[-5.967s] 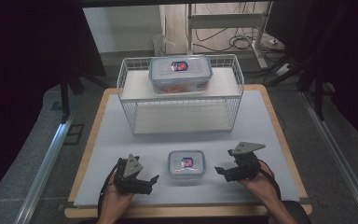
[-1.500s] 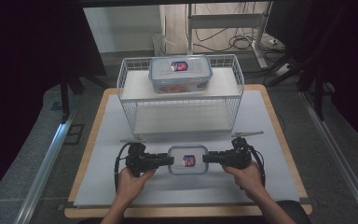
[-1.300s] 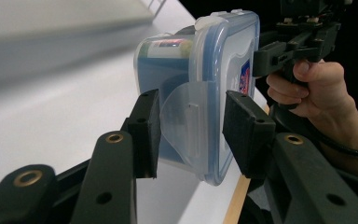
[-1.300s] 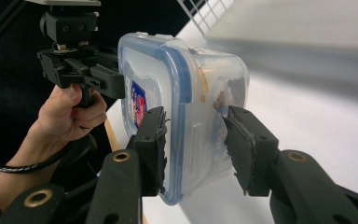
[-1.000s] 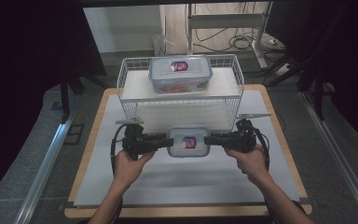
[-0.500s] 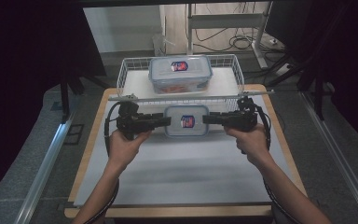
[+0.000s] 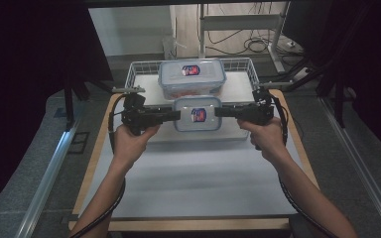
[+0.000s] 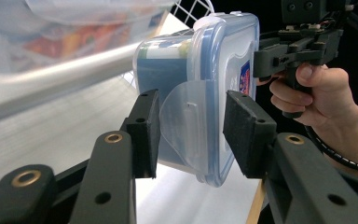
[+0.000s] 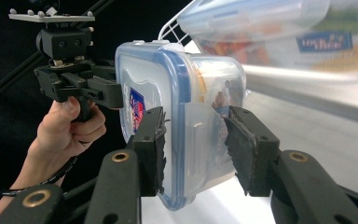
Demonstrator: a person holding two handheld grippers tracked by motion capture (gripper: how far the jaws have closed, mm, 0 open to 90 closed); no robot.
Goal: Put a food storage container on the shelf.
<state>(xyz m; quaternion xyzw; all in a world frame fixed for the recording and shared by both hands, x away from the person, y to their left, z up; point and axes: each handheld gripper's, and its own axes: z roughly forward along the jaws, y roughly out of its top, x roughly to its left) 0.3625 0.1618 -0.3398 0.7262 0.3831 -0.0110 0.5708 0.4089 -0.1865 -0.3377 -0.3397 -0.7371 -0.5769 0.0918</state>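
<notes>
A small clear container with a blue-rimmed lid (image 7: 197, 114) hangs in the air, level with the top of the white wire rack (image 7: 138, 70). My left gripper (image 7: 174, 115) is shut on its left end and my right gripper (image 7: 220, 112) on its right end. In the left gripper view the jaws (image 8: 191, 135) clamp the container (image 8: 200, 74) at its clasp flap. The right gripper view shows its jaws (image 9: 193, 149) pinching the opposite flap of the container (image 9: 186, 93). A larger lidded container (image 7: 192, 78) rests on top of the rack, just behind the small one.
The rack stands at the far end of the white mat (image 7: 193, 183) on a wood-edged table. The large container shows blurred in the gripper views (image 8: 74, 28) (image 9: 279, 32). Dark floor and cables lie beyond the table.
Both grippers closed on the small container where it lay on the mat near the front, then lifted it and carried it away from the person, up to the rack's top edge.
</notes>
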